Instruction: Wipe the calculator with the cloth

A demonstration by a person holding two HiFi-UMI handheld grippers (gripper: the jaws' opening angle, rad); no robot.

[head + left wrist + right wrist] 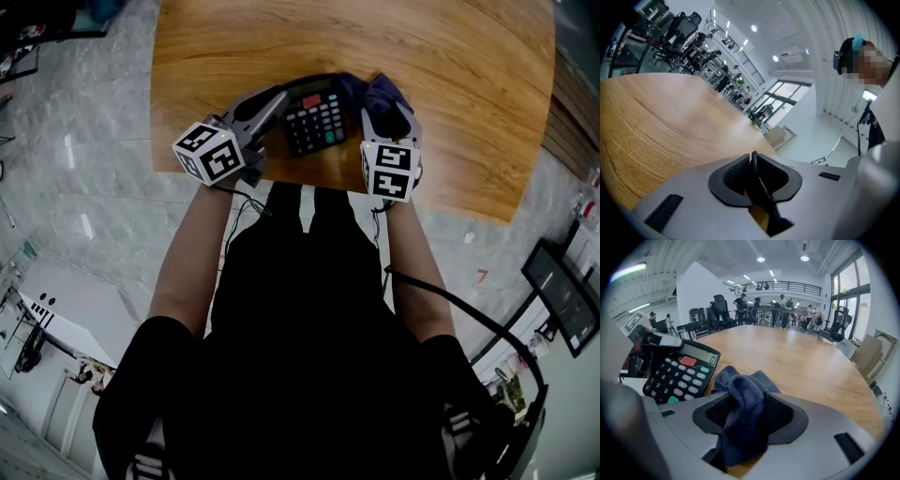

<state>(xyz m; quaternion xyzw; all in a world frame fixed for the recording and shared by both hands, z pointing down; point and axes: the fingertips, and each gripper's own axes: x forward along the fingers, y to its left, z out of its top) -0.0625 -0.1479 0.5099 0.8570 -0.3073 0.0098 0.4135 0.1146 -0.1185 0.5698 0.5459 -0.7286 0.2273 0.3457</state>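
wooden table (469, 112) holds calculator (316, 117), apparently pinched by left tool (753, 161); right tool (749, 416) spread around cloth (740, 380).

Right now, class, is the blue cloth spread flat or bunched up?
Bunched: the blue cloth rises in a crumpled wad between the jaws of the right gripper, not laid flat on the table.

Head view steeply down over table (469, 94), gripper views low along jaws, right view shares calculator (677, 373).

Pads (733, 177) of the left gripper (753, 161) hide all but a thin dark edge, probably of the calculator (317, 117).
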